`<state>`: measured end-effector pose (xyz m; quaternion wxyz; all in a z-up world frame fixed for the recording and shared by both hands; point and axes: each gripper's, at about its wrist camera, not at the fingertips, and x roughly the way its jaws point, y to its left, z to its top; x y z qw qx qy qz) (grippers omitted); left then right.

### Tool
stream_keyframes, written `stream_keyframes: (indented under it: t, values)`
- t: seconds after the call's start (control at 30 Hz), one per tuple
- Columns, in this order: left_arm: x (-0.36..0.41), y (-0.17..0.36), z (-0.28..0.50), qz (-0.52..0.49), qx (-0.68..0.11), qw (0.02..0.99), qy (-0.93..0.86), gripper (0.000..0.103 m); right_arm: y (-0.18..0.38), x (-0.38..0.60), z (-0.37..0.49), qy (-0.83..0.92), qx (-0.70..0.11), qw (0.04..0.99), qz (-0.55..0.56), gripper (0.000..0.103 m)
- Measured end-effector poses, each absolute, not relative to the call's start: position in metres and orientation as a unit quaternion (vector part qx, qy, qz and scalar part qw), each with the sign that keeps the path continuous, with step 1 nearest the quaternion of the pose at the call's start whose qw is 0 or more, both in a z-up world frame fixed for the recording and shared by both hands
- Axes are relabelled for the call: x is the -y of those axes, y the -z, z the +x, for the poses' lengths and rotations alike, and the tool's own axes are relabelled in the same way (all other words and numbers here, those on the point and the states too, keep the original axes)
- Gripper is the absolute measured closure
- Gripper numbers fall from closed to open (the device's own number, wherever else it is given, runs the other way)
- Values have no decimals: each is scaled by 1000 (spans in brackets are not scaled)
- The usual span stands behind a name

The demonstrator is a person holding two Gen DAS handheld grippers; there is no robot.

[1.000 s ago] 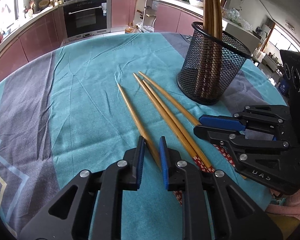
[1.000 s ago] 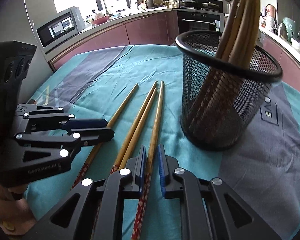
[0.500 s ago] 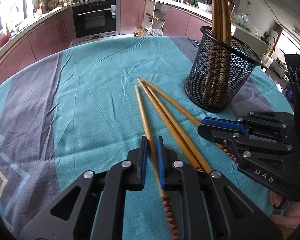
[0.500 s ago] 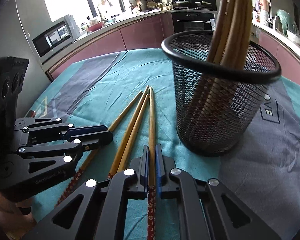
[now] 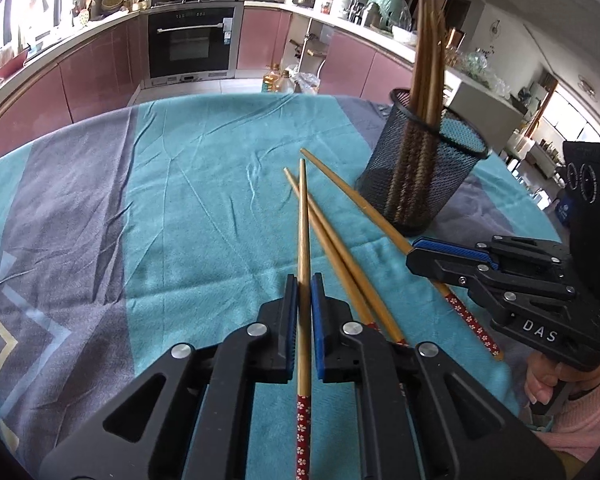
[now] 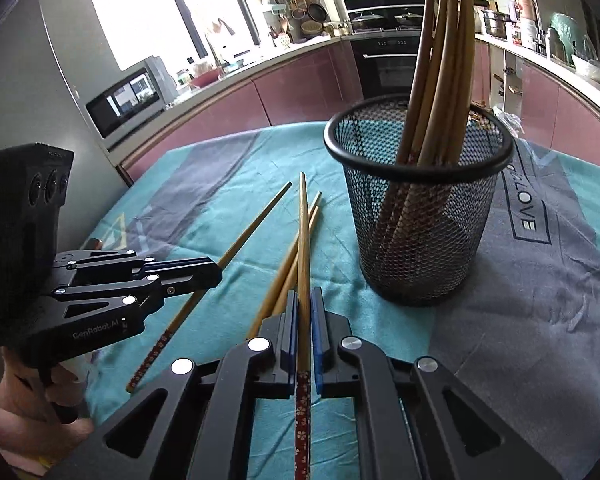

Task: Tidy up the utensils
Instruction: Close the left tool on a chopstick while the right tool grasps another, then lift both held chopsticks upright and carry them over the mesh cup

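Observation:
My left gripper [image 5: 304, 280] is shut on a wooden chopstick [image 5: 303, 216] and holds it lifted off the teal tablecloth [image 5: 204, 216]. My right gripper [image 6: 304, 294] is shut on another chopstick [image 6: 302, 232], also lifted. Two chopsticks [image 5: 336, 248] still lie on the cloth between the grippers. A black mesh holder [image 5: 420, 176] with several upright chopsticks stands to the right; in the right wrist view the holder [image 6: 420, 216] is just ahead and right of the held chopstick. The right gripper [image 5: 414, 250] shows in the left wrist view, the left gripper [image 6: 216, 272] in the right wrist view.
The round table's far edge [image 5: 228, 98] faces pink kitchen cabinets [image 5: 100, 76] and an oven [image 5: 190, 42]. A grey stripe of cloth [image 6: 540, 280] lies right of the holder.
Both grippers closed on a chopstick each and lifted them off the cloth. Both have risen and pulled back a little; the held chopsticks now point forward from the jaws.

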<state>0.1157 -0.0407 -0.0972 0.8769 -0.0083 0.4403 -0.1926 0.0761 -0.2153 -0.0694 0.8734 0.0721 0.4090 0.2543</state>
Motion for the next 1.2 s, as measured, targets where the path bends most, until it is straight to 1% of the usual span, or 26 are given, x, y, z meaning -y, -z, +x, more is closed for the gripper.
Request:
stream_keyframes:
  t: [0.43, 0.67, 0.8, 1.2]
  values:
    - [39, 63, 98, -36, -406, 880, 244, 96, 42, 229, 62, -290, -371, 876, 105, 97]
    - [38, 49, 95, -45, -396, 881, 256, 96, 39, 235, 60, -306, -367, 869, 128, 97]
    - [38, 48, 95, -52, -395, 879, 261, 96, 40, 240, 60, -321, -364, 860, 156, 97]
    - [37, 43, 98, -53, -390, 882, 260, 96, 39, 257, 57, -334, -347, 855, 194, 97]
